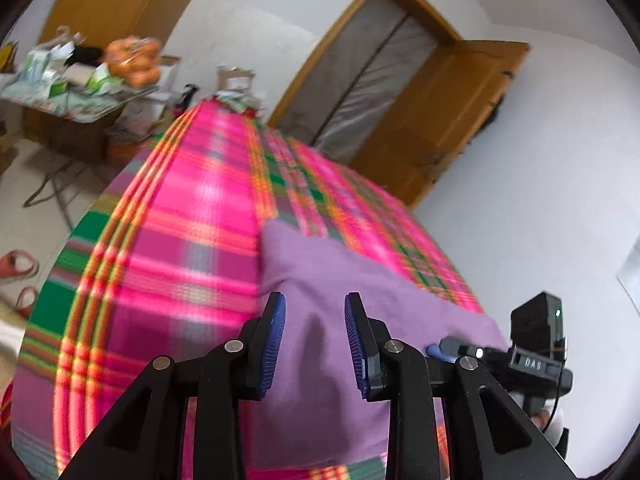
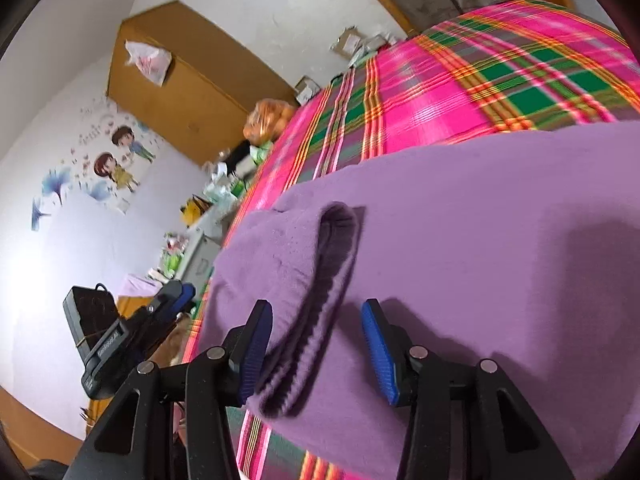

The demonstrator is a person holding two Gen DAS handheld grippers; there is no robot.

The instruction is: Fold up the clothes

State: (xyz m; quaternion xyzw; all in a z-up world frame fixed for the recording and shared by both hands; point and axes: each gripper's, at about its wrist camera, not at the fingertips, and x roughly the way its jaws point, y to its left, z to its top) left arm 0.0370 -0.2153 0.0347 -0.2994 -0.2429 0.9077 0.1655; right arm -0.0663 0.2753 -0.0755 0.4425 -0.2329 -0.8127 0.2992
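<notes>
lying flat, purple sweater (image 2: 460,240) cuff claw-ward

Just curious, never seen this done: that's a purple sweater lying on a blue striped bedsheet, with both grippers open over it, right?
Nearly. The bedsheet is pink and green plaid, not blue striped, as both wrist views show. The rest holds: the purple sweater lies on it, with the left gripper and right gripper open.

blurred: plaid bedsheet (image 1: 168,240) — table clutter (image 1: 80,68) | cut off: purple garment (image 2: 480,240) — right edge
</notes>
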